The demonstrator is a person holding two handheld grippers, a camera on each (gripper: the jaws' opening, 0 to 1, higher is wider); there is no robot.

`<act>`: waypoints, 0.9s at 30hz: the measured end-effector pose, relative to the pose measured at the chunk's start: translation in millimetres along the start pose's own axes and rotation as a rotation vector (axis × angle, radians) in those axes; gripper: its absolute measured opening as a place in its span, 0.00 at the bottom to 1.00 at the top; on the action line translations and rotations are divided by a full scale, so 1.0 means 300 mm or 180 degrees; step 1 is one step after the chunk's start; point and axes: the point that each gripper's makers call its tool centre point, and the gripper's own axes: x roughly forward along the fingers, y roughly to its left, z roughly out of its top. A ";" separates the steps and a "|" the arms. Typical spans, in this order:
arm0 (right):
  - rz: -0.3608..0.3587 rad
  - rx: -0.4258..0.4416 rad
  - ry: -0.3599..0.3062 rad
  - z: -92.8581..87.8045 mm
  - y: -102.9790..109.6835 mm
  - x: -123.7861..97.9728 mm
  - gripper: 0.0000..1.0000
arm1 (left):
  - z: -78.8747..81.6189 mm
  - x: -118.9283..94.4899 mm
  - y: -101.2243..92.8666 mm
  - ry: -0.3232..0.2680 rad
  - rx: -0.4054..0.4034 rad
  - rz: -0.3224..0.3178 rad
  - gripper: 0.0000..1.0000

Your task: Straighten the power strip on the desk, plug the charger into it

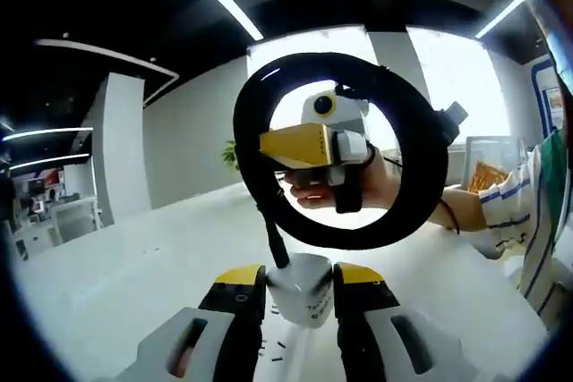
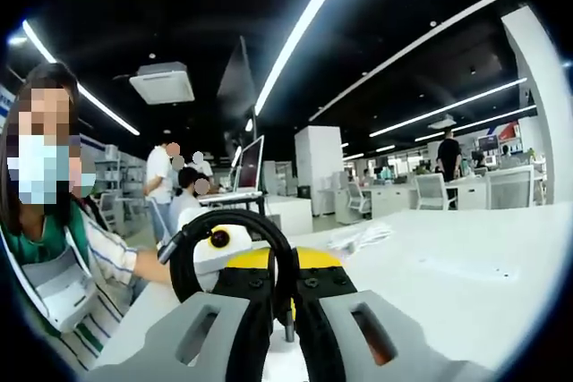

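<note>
My left gripper [image 1: 300, 279] is shut on a white charger [image 1: 303, 297], held just above the white desk [image 1: 134, 284]. The charger's black cable [image 1: 430, 145] rises from it and curls into one big ring. My right gripper [image 1: 267, 142], held by a hand [image 1: 380, 187], reaches to the ring's left side. In the right gripper view my right gripper [image 2: 286, 266] has its yellow-tipped jaws shut on the black cable [image 2: 228, 218], which runs down between them. The left gripper [image 2: 210, 252] sits just behind the loop.
The white desk [image 2: 466, 266] stretches to the right, with a crumpled white item [image 2: 358, 237] lying on it. A person in a striped sleeve [image 2: 107, 257] is close on the left. A monitor [image 2: 249, 163], desks, chairs and people stand further back.
</note>
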 end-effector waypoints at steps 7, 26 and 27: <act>0.0032 0.0028 -0.0126 0.026 0.024 0.013 0.06 | 0.035 -0.004 0.028 0.0020 0.0293 0.0314 0.30; -0.0255 -0.0018 -0.0242 0.007 -0.020 -0.002 0.07 | 0.028 0.036 0.091 0.0134 0.0257 0.0696 0.29; -0.0261 -0.0016 -0.0236 0.004 -0.024 -0.004 0.07 | 0.025 0.037 0.094 0.0126 0.0238 0.0691 0.29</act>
